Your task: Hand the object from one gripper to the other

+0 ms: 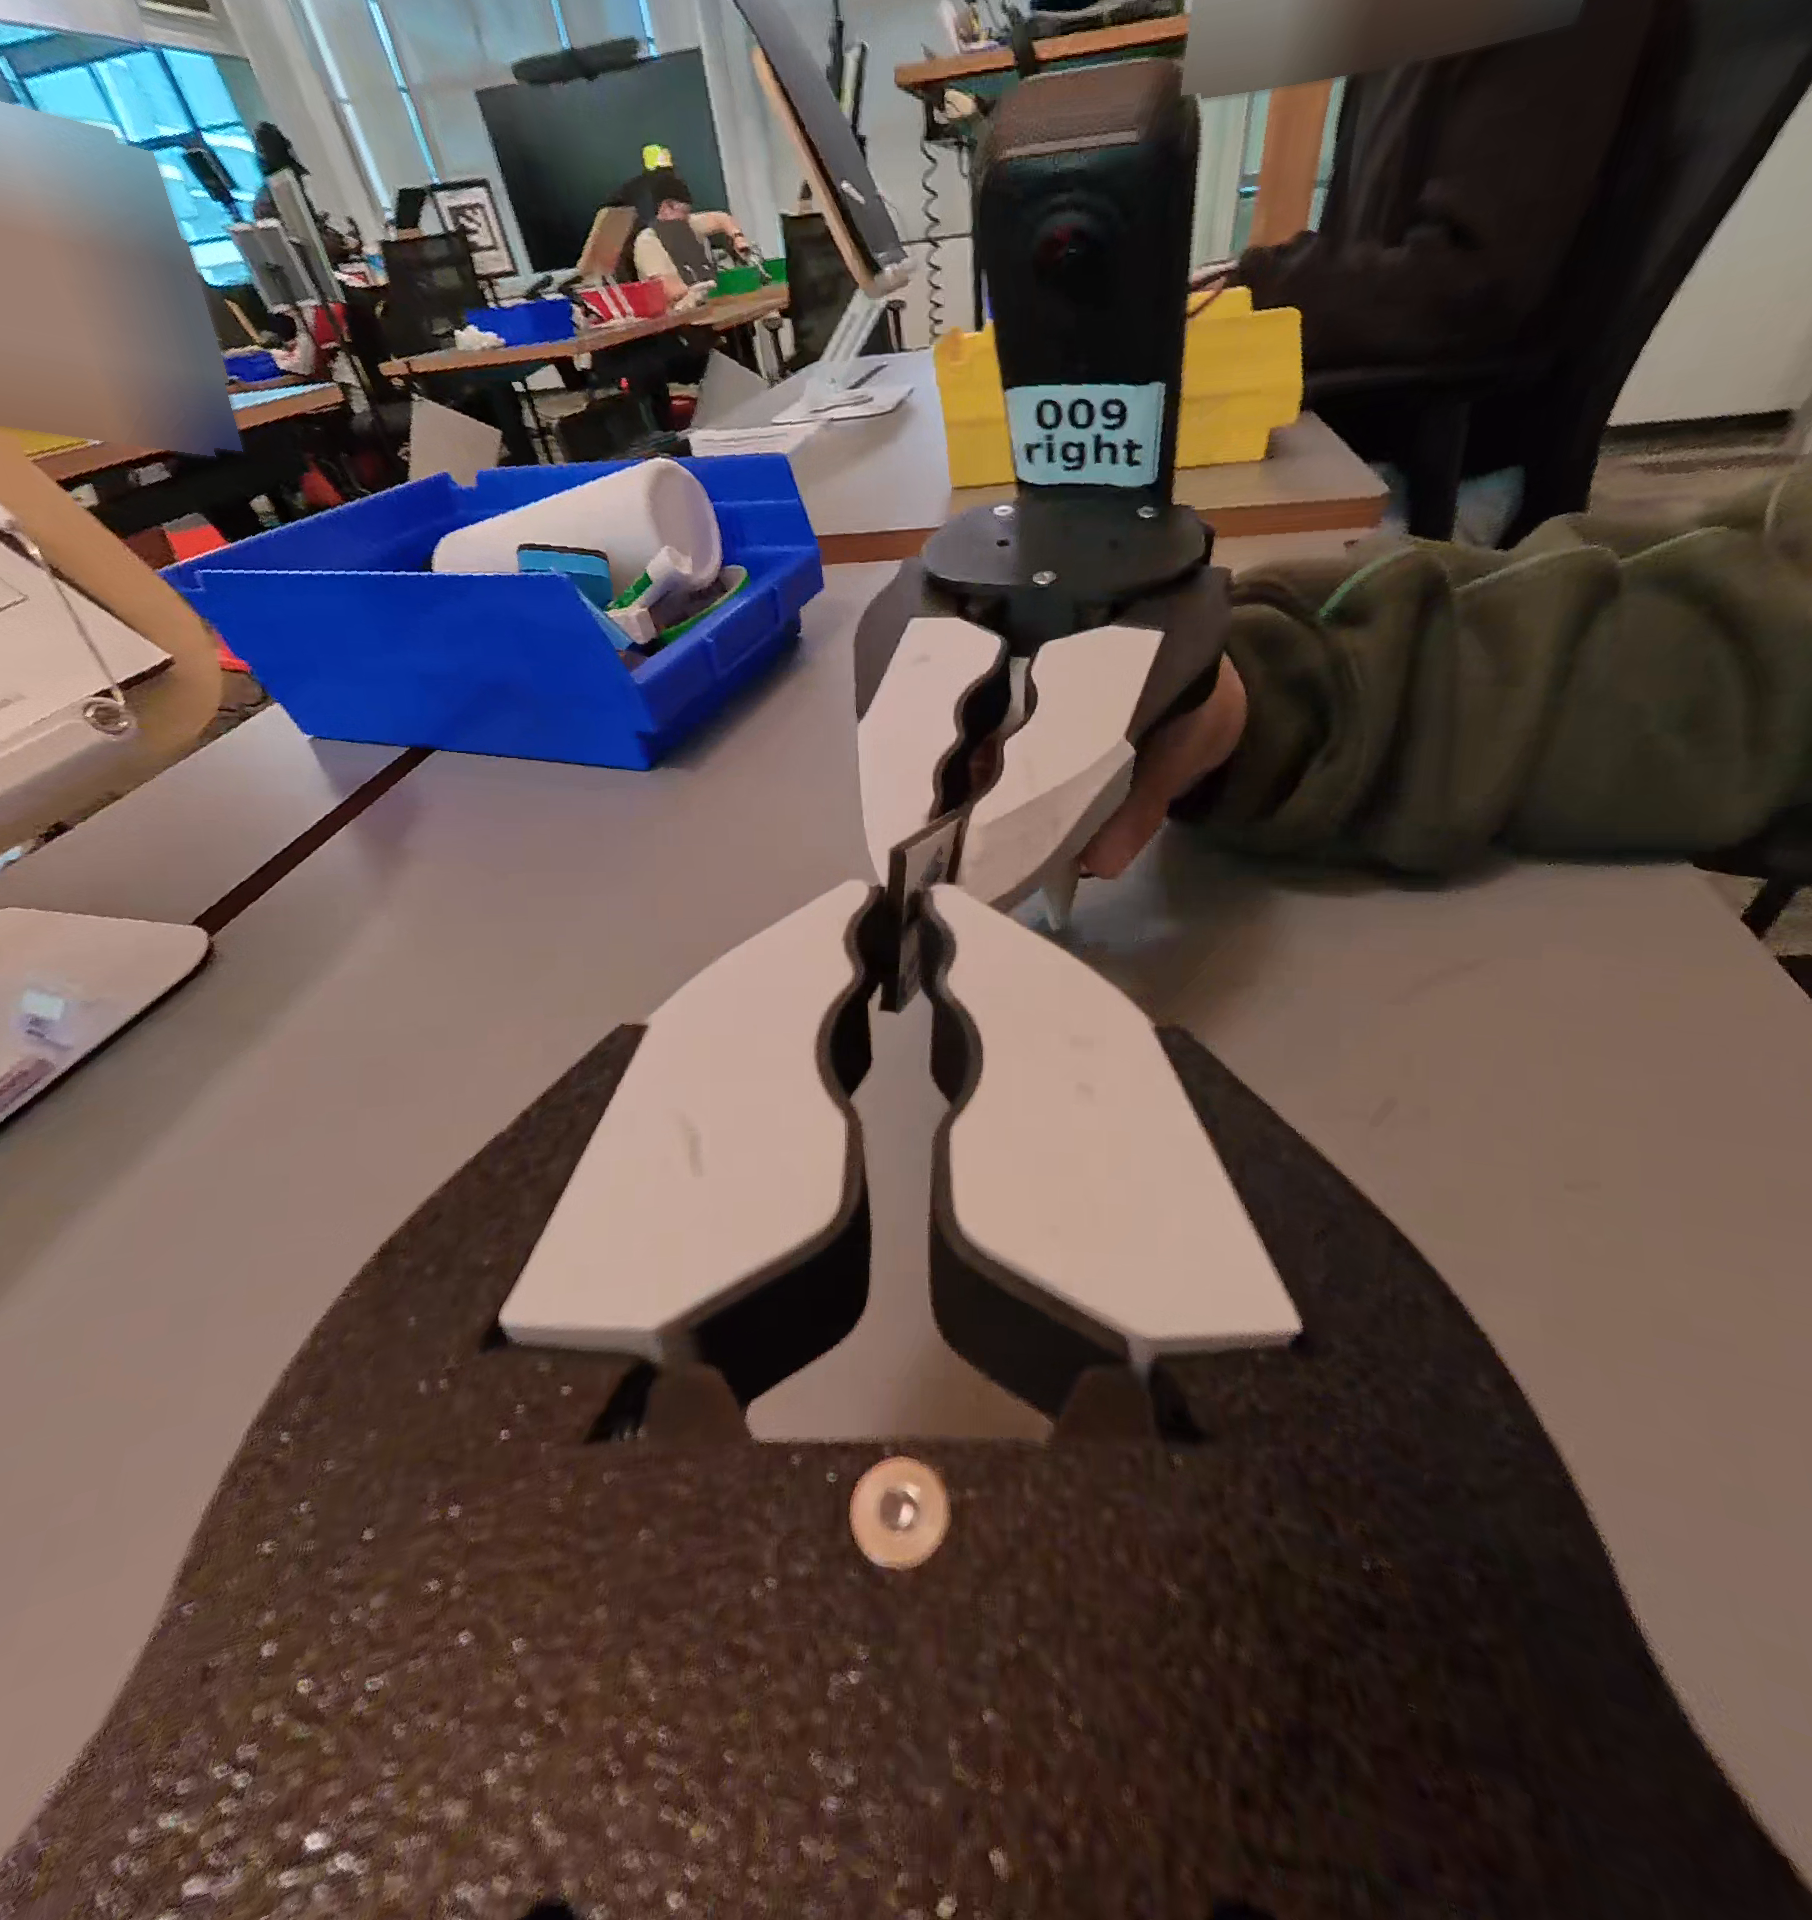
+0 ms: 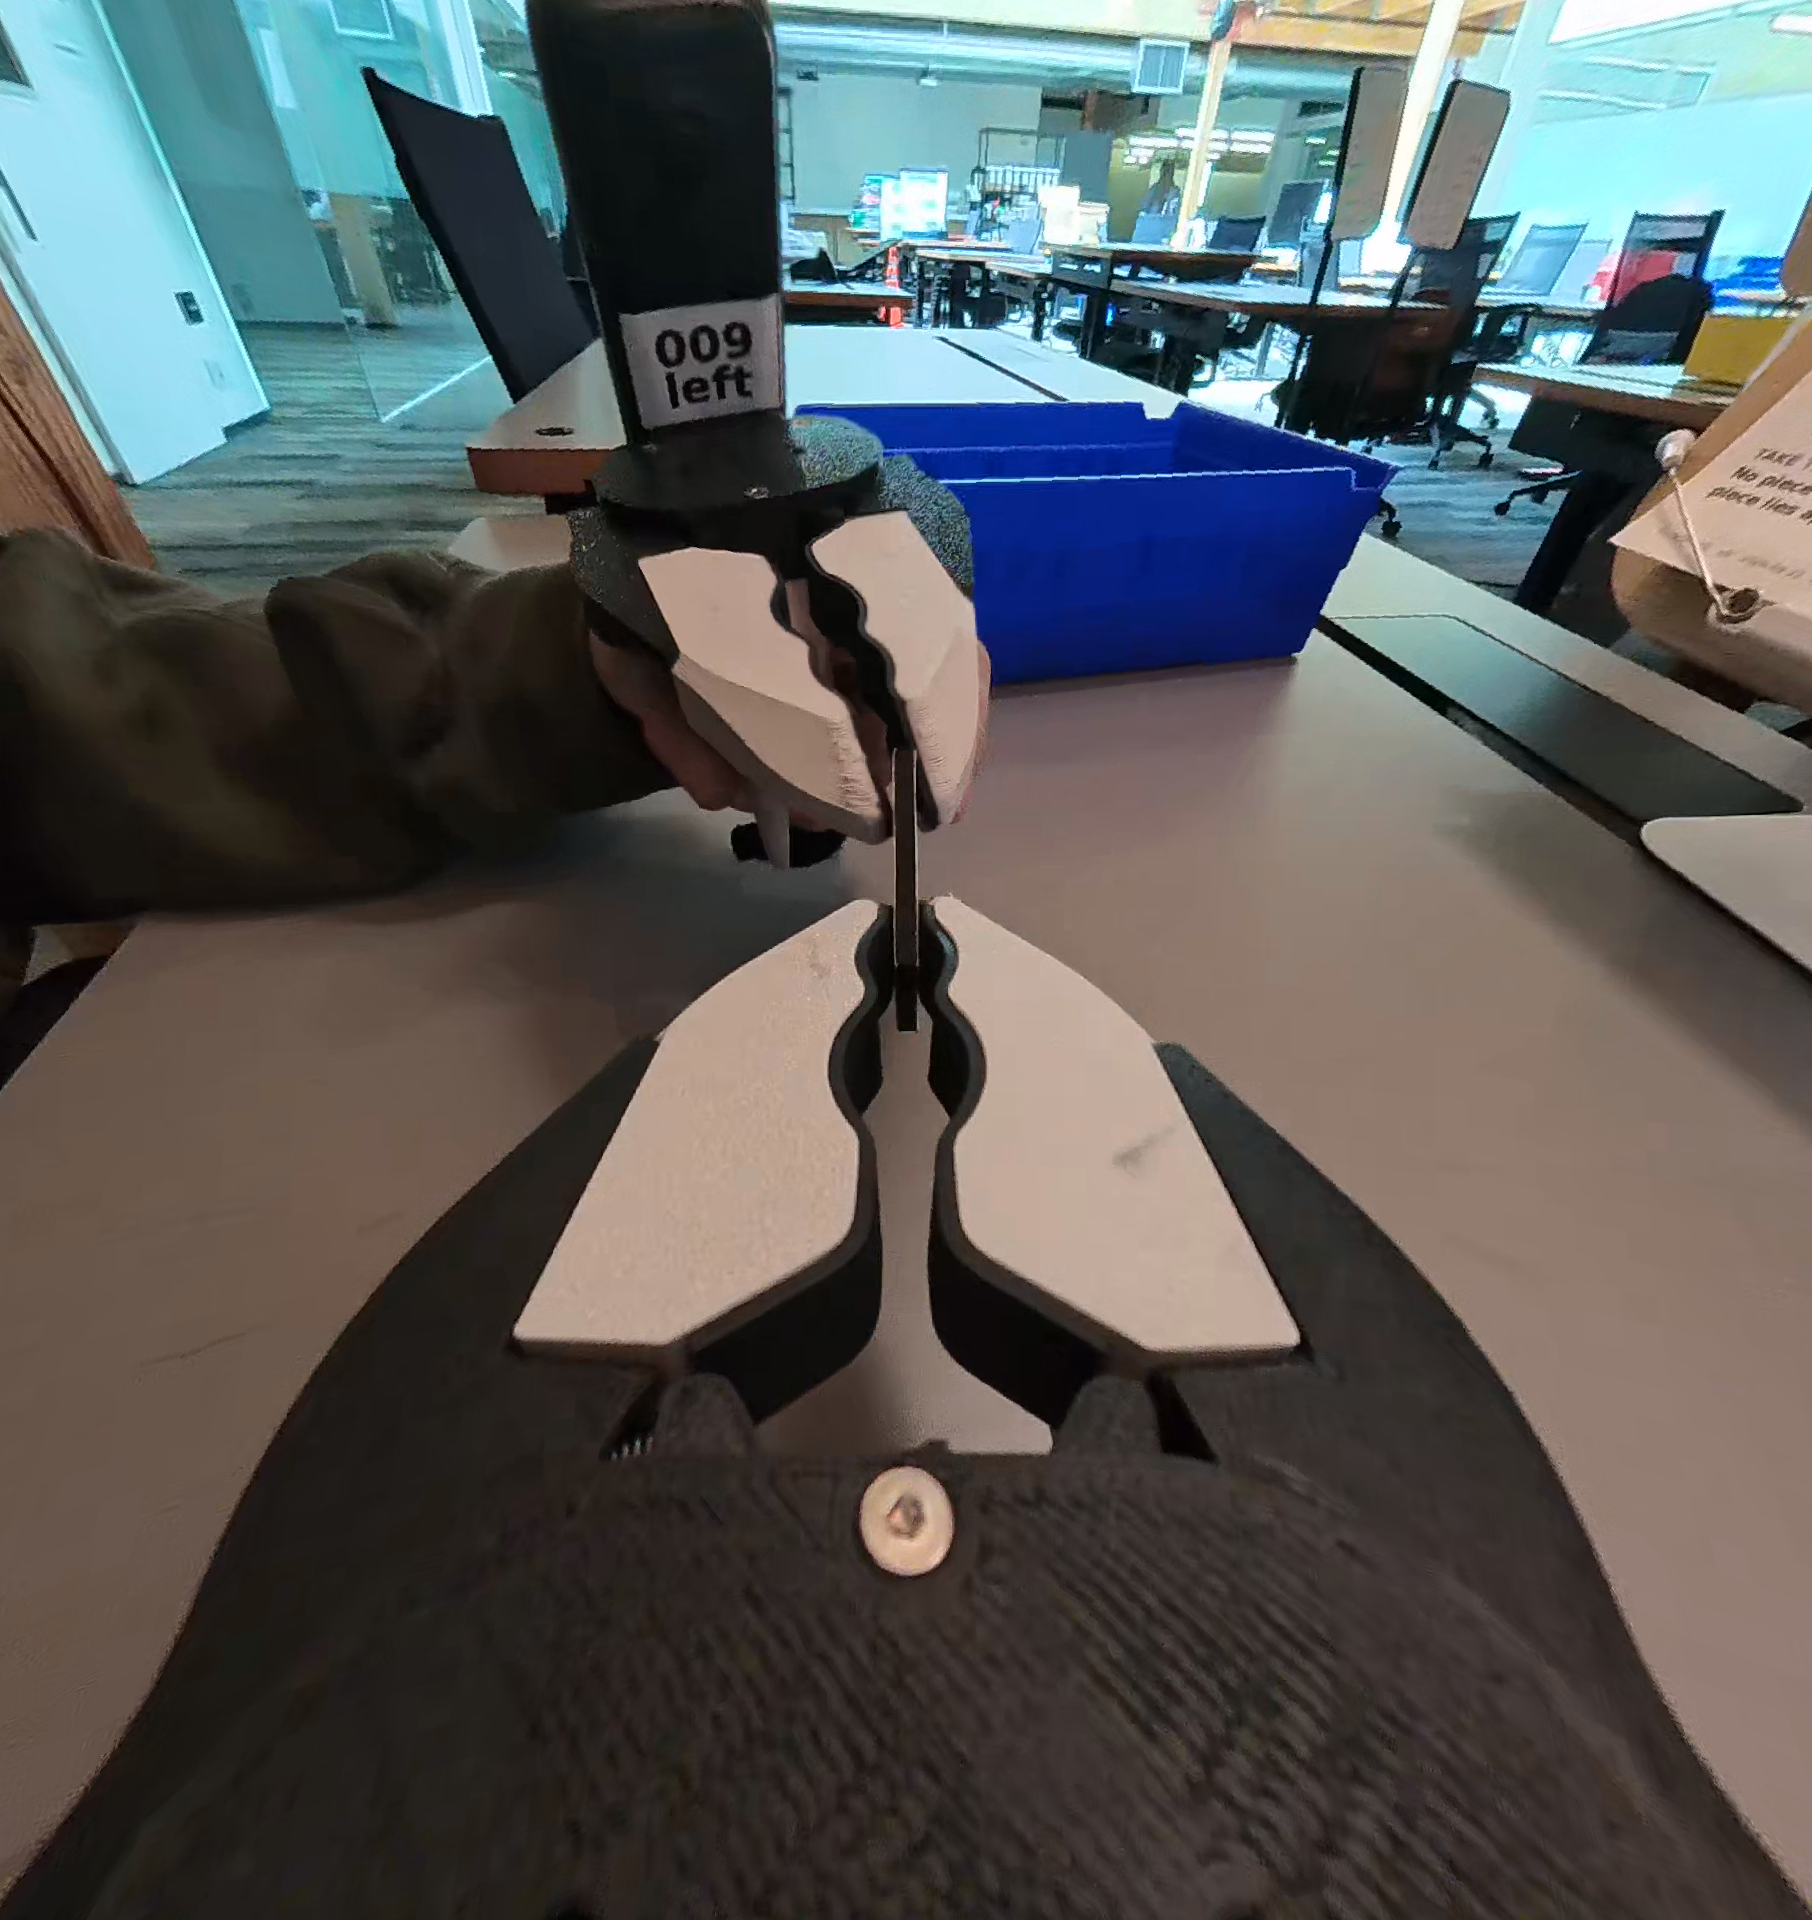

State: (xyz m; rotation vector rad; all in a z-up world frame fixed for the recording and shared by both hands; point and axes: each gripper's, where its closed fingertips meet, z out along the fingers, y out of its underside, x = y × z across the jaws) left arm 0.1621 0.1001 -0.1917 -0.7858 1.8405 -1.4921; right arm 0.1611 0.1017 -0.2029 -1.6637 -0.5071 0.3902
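Note:
A thin black flat piece [image 1: 908, 940] with a small pale patch on one face stands on edge above the grey table [image 1: 528, 894]. My left gripper [image 1: 897, 914] is shut on its near end. My right gripper [image 1: 949, 844] comes from the far right, held by a hand in a green sleeve, and is shut on the far end. In the right wrist view the piece [image 2: 904, 883] shows edge-on as a black strip. It bridges my right gripper [image 2: 907, 920] and my left gripper [image 2: 907, 805] opposite. Both grippers hold it at once, tip to tip.
A blue bin [image 1: 507, 634] with a white roll and small items stands at the back left; it also shows in the right wrist view [image 2: 1141, 551]. A yellow bin [image 1: 1240, 384] stands behind. A clipboard stand with paper [image 2: 1764, 499] and a flat white device [image 2: 1795, 894] lie at the side. Left and right tips are no more than a few centimetres apart.

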